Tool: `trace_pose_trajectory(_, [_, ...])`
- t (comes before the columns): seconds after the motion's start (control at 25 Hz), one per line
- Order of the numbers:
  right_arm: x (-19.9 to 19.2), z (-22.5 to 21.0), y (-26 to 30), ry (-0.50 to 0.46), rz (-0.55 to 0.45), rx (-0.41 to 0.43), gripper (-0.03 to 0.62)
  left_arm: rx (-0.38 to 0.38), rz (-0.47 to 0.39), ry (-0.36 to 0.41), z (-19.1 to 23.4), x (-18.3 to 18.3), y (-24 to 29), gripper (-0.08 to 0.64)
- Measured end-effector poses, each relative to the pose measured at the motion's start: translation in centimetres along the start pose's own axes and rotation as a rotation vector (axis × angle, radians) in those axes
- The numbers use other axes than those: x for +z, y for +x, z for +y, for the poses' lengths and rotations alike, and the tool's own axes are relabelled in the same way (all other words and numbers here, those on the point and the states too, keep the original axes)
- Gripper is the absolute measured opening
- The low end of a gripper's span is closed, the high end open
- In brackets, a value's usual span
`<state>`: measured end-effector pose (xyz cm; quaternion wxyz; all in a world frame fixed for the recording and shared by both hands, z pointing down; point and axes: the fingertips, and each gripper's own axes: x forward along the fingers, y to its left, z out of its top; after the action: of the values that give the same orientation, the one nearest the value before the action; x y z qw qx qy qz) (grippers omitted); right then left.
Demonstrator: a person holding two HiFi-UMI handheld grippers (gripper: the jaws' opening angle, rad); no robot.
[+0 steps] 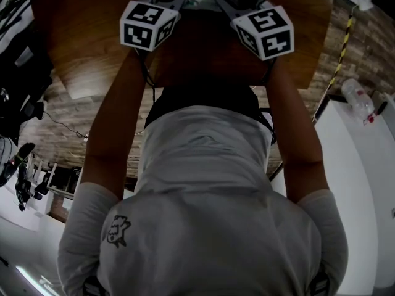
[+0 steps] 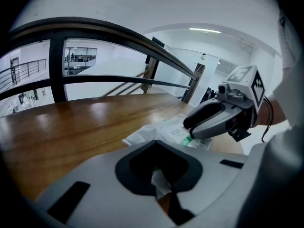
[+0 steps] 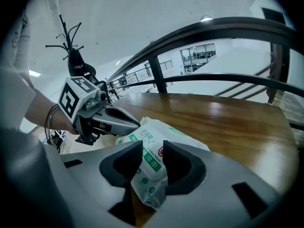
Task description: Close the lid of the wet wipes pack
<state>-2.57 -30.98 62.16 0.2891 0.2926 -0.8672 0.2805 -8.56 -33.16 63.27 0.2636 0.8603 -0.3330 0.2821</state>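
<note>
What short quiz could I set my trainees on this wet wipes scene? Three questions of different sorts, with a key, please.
1. Multiple choice: what lies between the jaws of the right gripper? A) a cup B) the wet wipes pack C) nothing
2. True or false: the pack lies on a glass table.
3. Fill in: the ___ gripper has its jaws closed on a thin edge of the pack.
Key: 1 B. 2 False: the table is wooden. 3 The left gripper.
</note>
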Motion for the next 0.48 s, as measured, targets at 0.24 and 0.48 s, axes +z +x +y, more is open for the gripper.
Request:
trace_pose_trajectory(0.24, [-0.24,0.08,0.32,-0.076,0.007,-0.051,0.145,-0.001,0.006,0.020,0.05,-0.10,0.06,0.014])
trace_pose_trajectory(0.48, [-0.45,0.33,0.34,-0.111,0.011,-0.084,0.146,-0.001,0.004,0.026,-0.02,-0.28,0.12,0.014])
